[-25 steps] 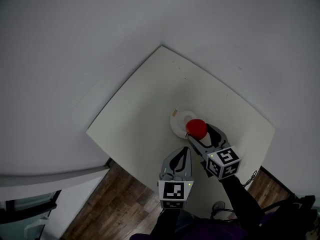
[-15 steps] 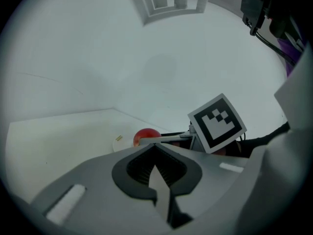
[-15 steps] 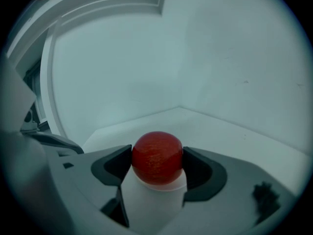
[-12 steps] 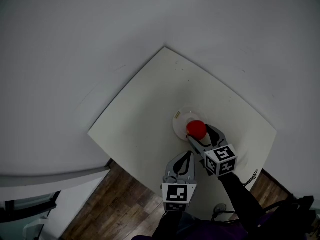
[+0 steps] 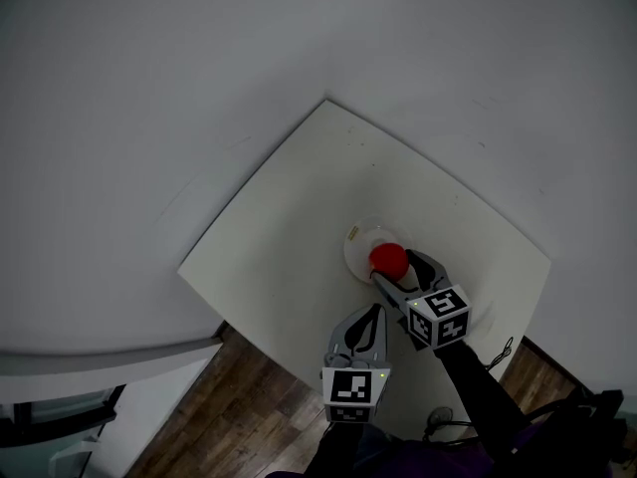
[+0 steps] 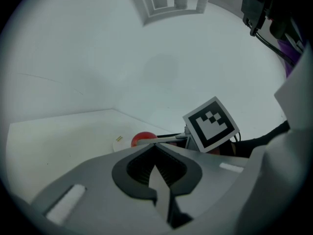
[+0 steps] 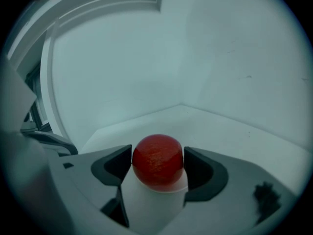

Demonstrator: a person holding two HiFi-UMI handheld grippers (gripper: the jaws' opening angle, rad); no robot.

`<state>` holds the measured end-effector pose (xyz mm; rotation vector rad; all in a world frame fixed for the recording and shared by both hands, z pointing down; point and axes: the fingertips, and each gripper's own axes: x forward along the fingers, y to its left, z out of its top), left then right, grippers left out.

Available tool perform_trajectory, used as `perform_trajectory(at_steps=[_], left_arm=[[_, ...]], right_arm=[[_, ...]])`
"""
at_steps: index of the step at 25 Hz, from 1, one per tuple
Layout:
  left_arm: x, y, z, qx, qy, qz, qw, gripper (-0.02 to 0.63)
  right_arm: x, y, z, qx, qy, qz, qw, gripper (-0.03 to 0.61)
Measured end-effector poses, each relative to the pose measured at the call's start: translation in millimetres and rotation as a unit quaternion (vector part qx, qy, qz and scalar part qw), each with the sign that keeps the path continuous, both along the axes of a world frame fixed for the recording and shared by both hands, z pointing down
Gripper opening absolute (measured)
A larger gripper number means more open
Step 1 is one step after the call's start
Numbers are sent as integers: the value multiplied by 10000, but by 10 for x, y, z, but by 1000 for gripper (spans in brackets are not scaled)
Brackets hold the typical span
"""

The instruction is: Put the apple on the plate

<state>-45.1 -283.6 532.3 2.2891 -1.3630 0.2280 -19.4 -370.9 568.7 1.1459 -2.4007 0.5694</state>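
My right gripper (image 5: 395, 266) pinches the apple (image 5: 388, 258) over the plate (image 5: 355, 240), toward the table's (image 5: 299, 217) near edge — left gripper (image 5: 372, 312) jaws pressed together, empty.

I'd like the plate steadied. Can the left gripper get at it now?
Probably yes: the left gripper is empty, shut, near the plate, whose left rim is bare; the right gripper with the apple crowds only the right side.

Plain indoor room, white table (image 5: 299, 207) in a corner of bare white walls (image 5: 149, 88), wood-plank floor (image 5: 229, 406)
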Motion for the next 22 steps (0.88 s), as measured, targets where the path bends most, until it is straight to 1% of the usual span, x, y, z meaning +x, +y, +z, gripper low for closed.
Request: perform_trajectory(at_steps=[4, 11, 15, 18, 19, 20, 22], left_arm=[[-19, -7, -61, 125, -20, -21, 9999, 8], [-83, -3, -324, 307, 39, -299, 9991, 8], [-75, 8, -573, 589, 22, -312, 9978, 8], [-97, 45, -836, 890, 34, -407, 9952, 8], [-114, 63, -931, 997, 29, -456, 9940, 8], [-128, 87, -1025, 1098, 36, -514, 9926, 8], [-122, 155, -1207, 1291, 68, -572, 9900, 8]], right_arm=[[20, -43, -172, 186, -110, 60, 9997, 327], [204, 15, -761, 797, -354, 360, 9955, 325], [275, 146, -1131, 1158, -548, 465, 9907, 325], [319, 306, -1459, 1453, -678, 478, 9859, 323], [343, 359, -1570, 1597, -689, 521, 9834, 309], [372, 413, -1687, 1773, -671, 582, 9801, 256], [425, 532, -1923, 2152, -531, 679, 9728, 73]])
